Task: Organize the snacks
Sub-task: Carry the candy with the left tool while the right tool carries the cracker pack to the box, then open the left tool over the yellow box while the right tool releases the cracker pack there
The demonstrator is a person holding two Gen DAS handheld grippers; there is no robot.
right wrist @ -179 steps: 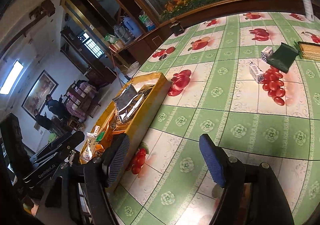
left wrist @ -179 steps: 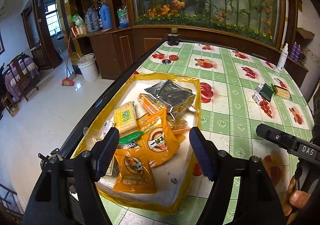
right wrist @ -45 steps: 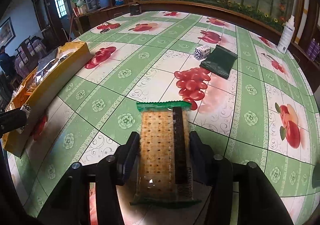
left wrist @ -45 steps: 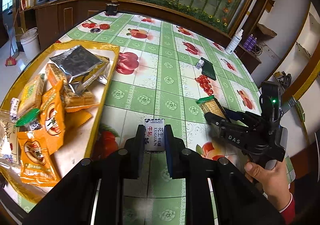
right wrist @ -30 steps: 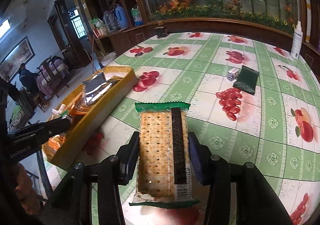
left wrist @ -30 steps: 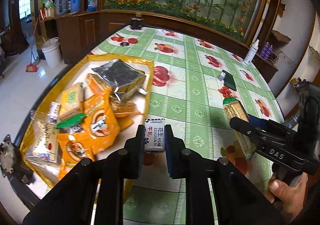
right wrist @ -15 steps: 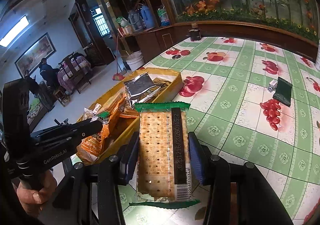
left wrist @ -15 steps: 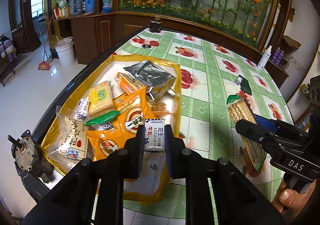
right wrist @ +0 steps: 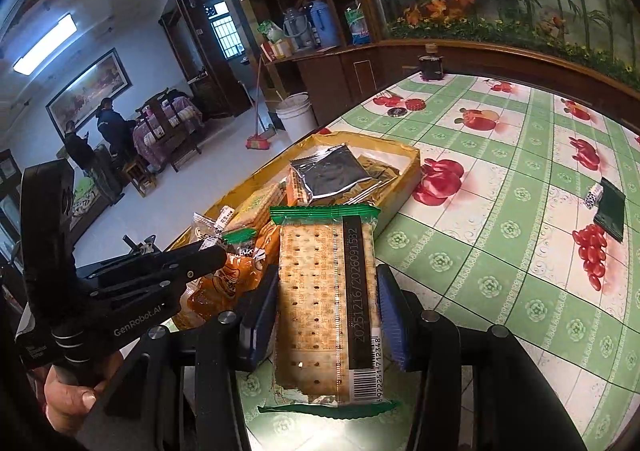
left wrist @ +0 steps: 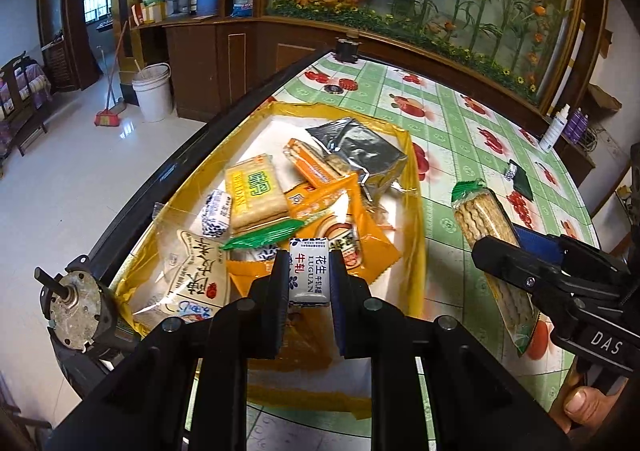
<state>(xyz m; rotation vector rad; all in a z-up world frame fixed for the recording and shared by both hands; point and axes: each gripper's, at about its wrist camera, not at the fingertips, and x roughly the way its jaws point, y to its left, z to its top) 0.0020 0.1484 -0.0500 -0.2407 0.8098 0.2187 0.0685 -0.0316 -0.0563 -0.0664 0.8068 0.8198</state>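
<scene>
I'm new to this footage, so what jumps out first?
The left gripper pinches a small white candy above the yellow tray heaped with snack packets. The right gripper clamps a cracker pack beside that tray, over the fruit-print tablecloth.

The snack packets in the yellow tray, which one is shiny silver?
It's the crinkly foil packet at the far end of the yellow tray. The packets near it are orange, yellow-green or clear with printing, so only this one gleams like metal.
</scene>
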